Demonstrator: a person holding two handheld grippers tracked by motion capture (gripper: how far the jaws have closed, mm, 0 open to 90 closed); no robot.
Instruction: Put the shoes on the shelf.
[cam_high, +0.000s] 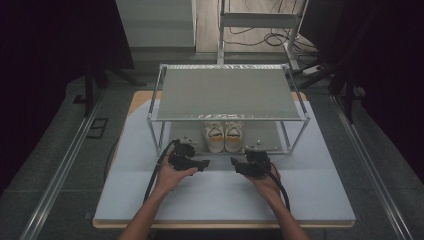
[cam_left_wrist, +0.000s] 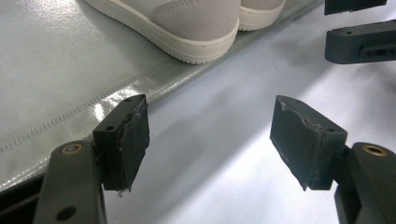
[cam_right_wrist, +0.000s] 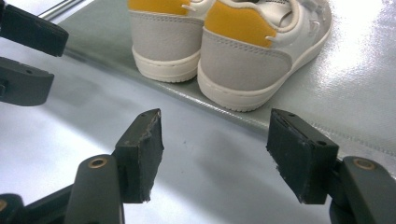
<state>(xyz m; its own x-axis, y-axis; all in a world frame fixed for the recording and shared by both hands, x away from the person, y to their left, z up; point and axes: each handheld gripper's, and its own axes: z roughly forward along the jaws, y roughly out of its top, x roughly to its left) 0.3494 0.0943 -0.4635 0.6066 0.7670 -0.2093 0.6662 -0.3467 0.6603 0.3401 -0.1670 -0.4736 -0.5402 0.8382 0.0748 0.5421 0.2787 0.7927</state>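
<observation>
High view: two shoes (cam_high: 224, 136) stand side by side on the lower shelf (cam_high: 265, 137) of one metal-framed rack (cam_high: 227, 107), heels toward the person, at about 12 o'clock from the two grippers. The rack has two grey fabric tiers; its upper shelf (cam_high: 227, 92) is bare. It stands on a pale mat (cam_high: 310, 185) that covers one table (cam_high: 140, 96).

The pair is small, off-white with thick cream soles, grey suede heel panels and yellow-orange collars. In the right gripper view the nearer shoe (cam_right_wrist: 261, 51) shows a white strap across the top; its mate (cam_right_wrist: 166, 35) stands just beside it at 10 o'clock.

Left gripper (cam_high: 202, 164), held in the left hand (cam_high: 172, 175), has its jaws spread wide with nothing between them, hovering over the mat at the shelf's front edge; in the left gripper view the shoes' heels (cam_left_wrist: 187, 23) lie at 12 o'clock. Right gripper (cam_high: 235, 165), held in the right hand (cam_high: 265, 180), is likewise released, jaws well apart and empty. The two grippers point at each other, near but not touching.
</observation>
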